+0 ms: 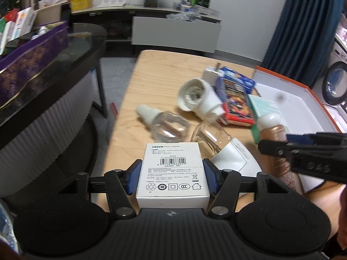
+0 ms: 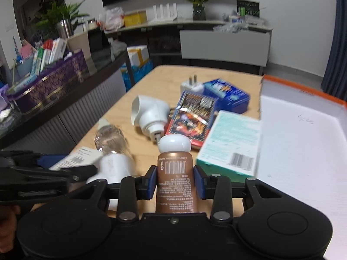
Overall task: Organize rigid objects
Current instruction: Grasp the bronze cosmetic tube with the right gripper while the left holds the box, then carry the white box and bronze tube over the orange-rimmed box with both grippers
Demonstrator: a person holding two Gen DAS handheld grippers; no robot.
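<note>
I had the left gripper [image 1: 172, 178] clamped on the white adapter box [image 1: 172, 171], pads flat on both sides, lifted over the table's [image 1: 130, 99] near edge. Right gripper [image 2: 175, 181] was closed on the brown bottle [image 2: 174, 182], white cap forward, just left of the open orange-rimmed box [image 2: 303, 151]. Beyond: clear bottles [image 1: 169, 125], teal carton [image 2: 229, 145], red pack [image 2: 193, 117]. Risk as I judged it: grippers close together, could collide swinging toward the box; round bottle could twist between the pads.

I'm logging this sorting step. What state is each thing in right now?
Left tool: shut on white box.
Right tool: shut on brown bottle.
Orange tray: open, nothing visible inside.
Clear bottle: capped, lying down.
White plug: prongs up.
</note>
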